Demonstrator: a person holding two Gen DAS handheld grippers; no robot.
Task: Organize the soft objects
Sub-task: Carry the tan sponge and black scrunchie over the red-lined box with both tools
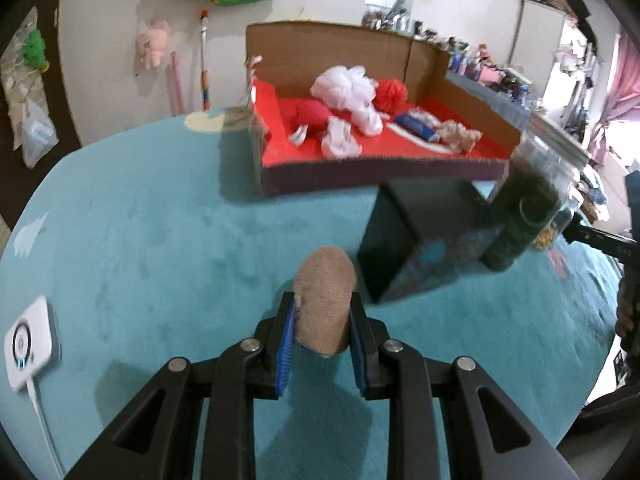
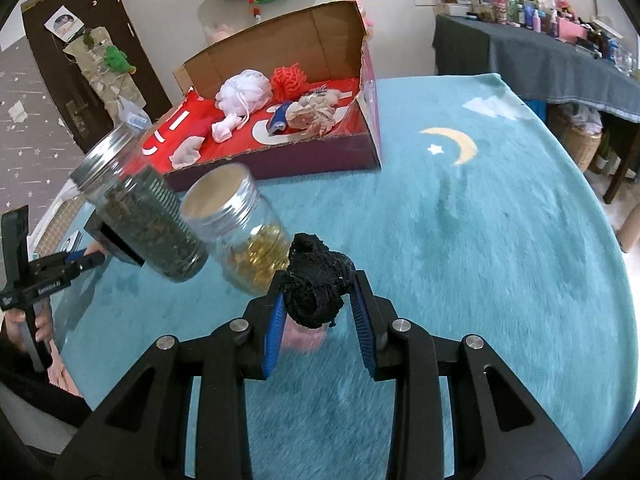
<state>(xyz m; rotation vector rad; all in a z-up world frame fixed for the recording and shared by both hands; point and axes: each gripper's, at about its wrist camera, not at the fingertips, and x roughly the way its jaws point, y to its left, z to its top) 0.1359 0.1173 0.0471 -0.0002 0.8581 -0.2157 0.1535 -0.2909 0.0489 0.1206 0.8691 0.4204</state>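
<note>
Teal plush blanket (image 2: 480,240) underfoot, soft enough to park things on. Nearest: left gripper (image 1: 324,320) pinched on a tan plush piece (image 1: 326,300), right gripper (image 2: 318,300) clamped on a black mesh puff (image 2: 316,284), both lifted clear, likely for carrying. Beyond, two lidded jars (image 2: 152,216), probably set aside as hard items. Farthest: open red-lined box (image 1: 448,80) already holding white and red puffs (image 1: 348,88), presumably the collecting spot.

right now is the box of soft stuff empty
No, the box already holds a white mesh pouf and a red one.
</note>
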